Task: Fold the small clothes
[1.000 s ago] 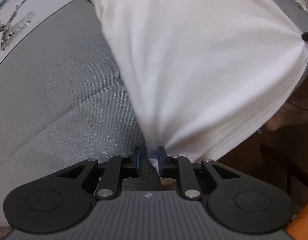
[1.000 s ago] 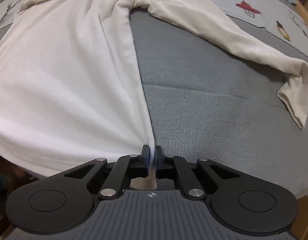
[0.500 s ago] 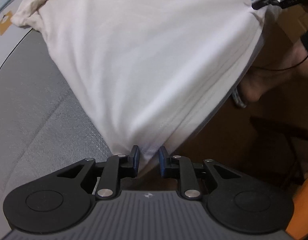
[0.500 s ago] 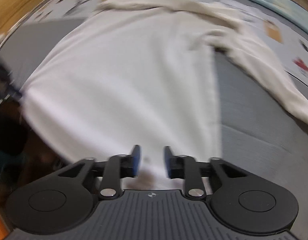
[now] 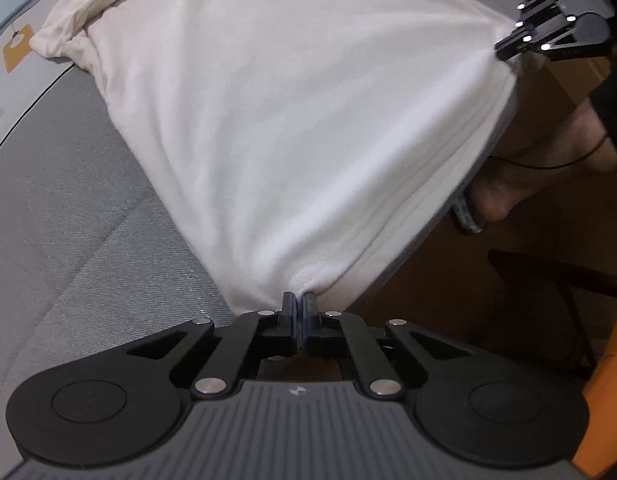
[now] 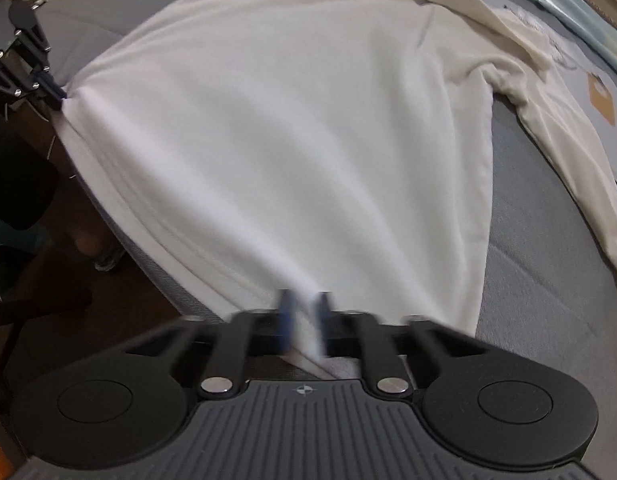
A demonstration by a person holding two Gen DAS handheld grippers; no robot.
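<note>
Nearest to us, our left gripper (image 5: 299,300) has just been closing, and its jaws now pinch the hem corner of the white shirt (image 5: 292,120), with a small pucker of cloth bunched right at the tips. Half a second ago those jaws stood apart around the same corner; now they bite it. Our right gripper (image 6: 304,312) has also just been closing. Its fingers are smeared by blur in its own view and a narrow gap seems to show with the hem between them, but from the left wrist view the same tool (image 5: 504,50) looks clamped on the opposite hem corner, the fabric drawn to a point there. We judge both grips as firm.

The change matters: the hem is now stretched taut between our two tools along the edge of the grey table (image 5: 68,220), part of it hanging over that edge. A second ago the body of the shirt looked narrower and gathered; now it lies spread and smooth. We judge that the garment is ready for its first fold, probably carrying the hem up toward the collar.

Farther off, a sleeve (image 6: 556,128) trails across the grey surface, and the collar end is rumpled at the far side.

We see no containers in either view.
</note>
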